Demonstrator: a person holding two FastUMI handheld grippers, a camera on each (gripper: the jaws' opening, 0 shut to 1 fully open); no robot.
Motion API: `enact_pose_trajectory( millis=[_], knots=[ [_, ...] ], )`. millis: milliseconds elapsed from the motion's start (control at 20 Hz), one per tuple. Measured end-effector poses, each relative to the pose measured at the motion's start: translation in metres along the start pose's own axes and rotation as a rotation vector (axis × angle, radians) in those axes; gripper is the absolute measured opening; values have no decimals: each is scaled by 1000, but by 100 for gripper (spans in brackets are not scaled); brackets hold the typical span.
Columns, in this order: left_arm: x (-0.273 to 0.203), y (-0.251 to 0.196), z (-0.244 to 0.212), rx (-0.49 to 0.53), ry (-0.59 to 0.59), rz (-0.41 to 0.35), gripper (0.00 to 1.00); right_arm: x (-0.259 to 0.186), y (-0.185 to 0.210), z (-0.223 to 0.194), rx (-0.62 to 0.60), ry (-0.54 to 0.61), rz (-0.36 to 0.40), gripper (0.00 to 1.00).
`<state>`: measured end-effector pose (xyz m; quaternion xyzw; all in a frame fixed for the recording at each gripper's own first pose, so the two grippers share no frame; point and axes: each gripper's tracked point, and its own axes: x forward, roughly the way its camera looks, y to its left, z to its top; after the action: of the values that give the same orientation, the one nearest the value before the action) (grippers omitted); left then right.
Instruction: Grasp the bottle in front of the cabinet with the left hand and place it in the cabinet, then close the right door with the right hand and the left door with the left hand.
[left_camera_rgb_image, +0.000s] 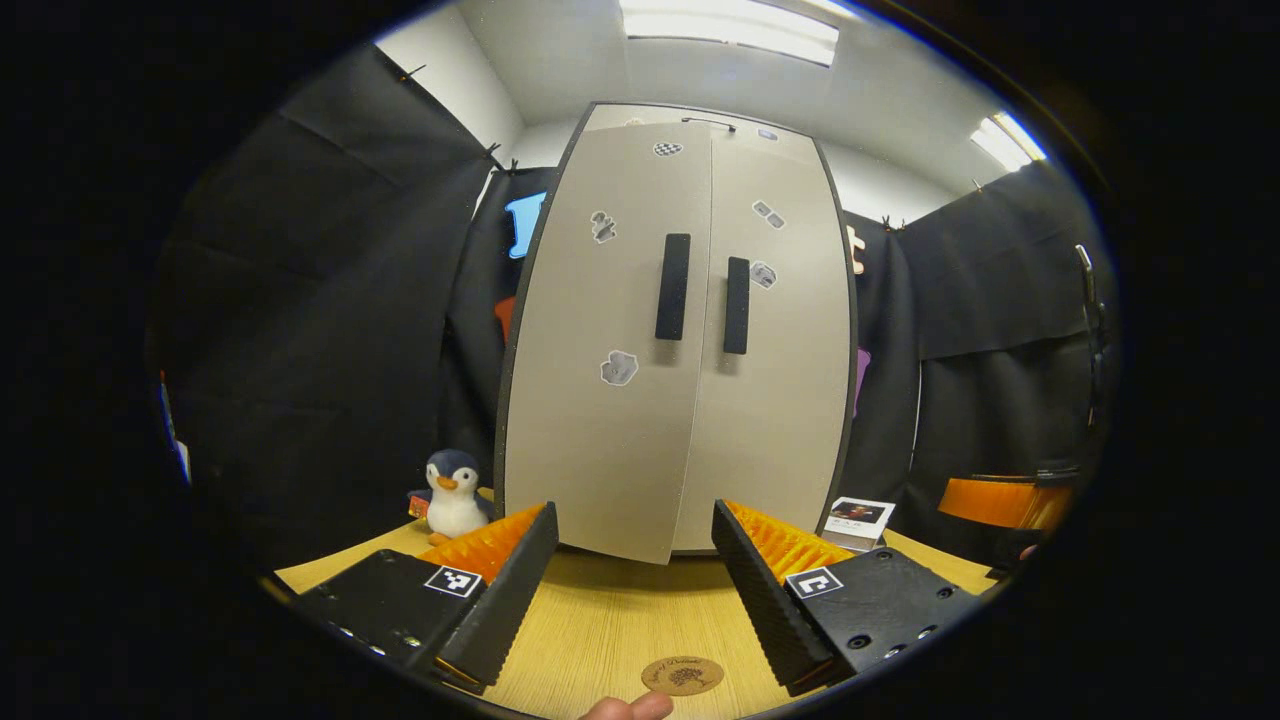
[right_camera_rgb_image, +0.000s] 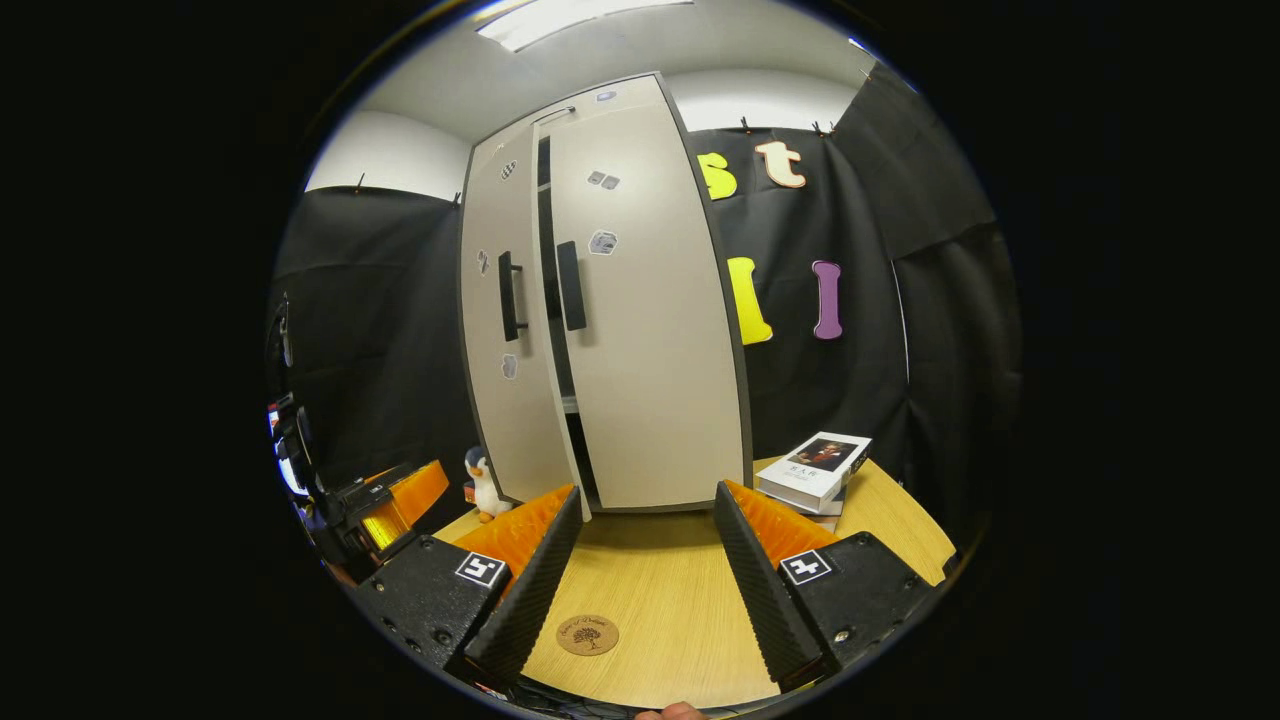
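Tall matte-beige cabinet (left_camera_rgb_image: 680, 330) stood upright on woodgrain table (left_camera_rgb_image: 610, 620), left door (right_camera_rgb_image: 510, 330) slightly ajar, right door (right_camera_rgb_image: 650, 320) shut; left gripper (left_camera_rgb_image: 635, 560) & right gripper (right_camera_rgb_image: 648, 540) gaped empty before it, w/ round cork coaster (left_camera_rgb_image: 683, 675) nearest.

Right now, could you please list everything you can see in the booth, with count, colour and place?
cabinet: one, beige with a dark edge, standing on the table at the back.
cabinet doors: two, beige with stickers; right door shut, left door slightly ajar, with a dark gap between them.
door handles: two, black, upright, beside the centre seam.
penguin plush: one, dark blue, white and orange, left of the cabinet.
books: a small stack, white cover on top, right of the cabinet.
cork coaster: one, brown, round, on the table in front of the cabinet.
table: one, light wood.
left gripper: open, empty.
right gripper: open, empty.
fingertip: one, at the lower edge.
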<state>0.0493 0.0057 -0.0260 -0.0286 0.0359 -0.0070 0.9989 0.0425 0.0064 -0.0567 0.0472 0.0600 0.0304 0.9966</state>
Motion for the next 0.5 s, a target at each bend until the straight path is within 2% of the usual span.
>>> enact_pose_trajectory(
  millis=[500],
  knots=[
    [-7,2,7,-18,-19,5,94,-9,0,-4,-9,14,-12,82]
  ],
)
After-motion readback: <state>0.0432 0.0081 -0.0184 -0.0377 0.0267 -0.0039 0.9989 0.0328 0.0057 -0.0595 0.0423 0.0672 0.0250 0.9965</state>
